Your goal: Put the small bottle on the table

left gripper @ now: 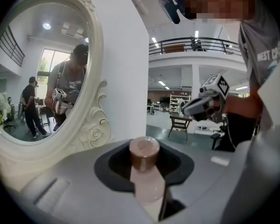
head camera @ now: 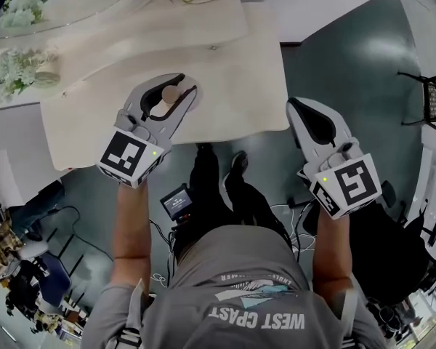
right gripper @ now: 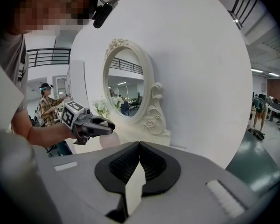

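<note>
A small pale-pink bottle with a brown round cap (left gripper: 144, 153) is clamped upright between the jaws of my left gripper (head camera: 176, 86). In the head view the bottle (head camera: 167, 99) hangs over the near part of the cream table (head camera: 232, 71). The right gripper view shows the left gripper (right gripper: 104, 124) from the side, with the bottle's pale body (right gripper: 110, 139) below its jaws, above the tabletop. My right gripper (head camera: 296, 106) is just off the table's right edge, over the green floor. Its jaws (right gripper: 139, 149) meet at the tips with nothing between them.
An oval white mirror with a carved frame (left gripper: 91, 78) stands at the table's back against a white wall. White flowers (head camera: 18, 71) sit at the table's far left. A dark chair (head camera: 434, 100) stands on the floor at right. My legs and a small screen (head camera: 176, 202) are below the table edge.
</note>
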### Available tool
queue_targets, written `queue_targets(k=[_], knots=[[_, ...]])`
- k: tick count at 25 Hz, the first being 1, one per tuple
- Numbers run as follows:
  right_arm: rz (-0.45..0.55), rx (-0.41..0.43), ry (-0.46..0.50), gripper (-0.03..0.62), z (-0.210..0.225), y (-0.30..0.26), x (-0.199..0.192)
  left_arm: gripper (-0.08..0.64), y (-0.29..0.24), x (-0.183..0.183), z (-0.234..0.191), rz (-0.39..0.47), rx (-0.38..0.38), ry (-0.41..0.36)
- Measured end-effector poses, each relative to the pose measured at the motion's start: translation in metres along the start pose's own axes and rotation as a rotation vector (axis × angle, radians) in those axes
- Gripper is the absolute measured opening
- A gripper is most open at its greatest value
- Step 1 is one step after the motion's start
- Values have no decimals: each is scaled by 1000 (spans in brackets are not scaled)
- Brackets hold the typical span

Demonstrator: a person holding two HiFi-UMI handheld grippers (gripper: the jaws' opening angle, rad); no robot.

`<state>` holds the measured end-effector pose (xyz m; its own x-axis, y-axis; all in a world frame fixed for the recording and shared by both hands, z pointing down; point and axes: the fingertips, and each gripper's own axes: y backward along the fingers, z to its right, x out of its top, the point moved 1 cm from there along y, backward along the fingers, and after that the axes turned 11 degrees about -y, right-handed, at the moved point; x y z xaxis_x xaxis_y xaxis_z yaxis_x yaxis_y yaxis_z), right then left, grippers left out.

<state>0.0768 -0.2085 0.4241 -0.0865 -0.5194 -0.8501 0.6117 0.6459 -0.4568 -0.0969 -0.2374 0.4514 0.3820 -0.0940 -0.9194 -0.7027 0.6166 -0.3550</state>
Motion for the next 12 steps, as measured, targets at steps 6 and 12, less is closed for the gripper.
queue_targets(k=[6, 12], knots=[[-33, -8, -24, 3, 15, -21, -15, 104, -26, -28, -6, -27, -26, 21], [-44, -19, -43, 3, 26, -34, -22, 104, -46, -45, -11, -47, -49, 21]])
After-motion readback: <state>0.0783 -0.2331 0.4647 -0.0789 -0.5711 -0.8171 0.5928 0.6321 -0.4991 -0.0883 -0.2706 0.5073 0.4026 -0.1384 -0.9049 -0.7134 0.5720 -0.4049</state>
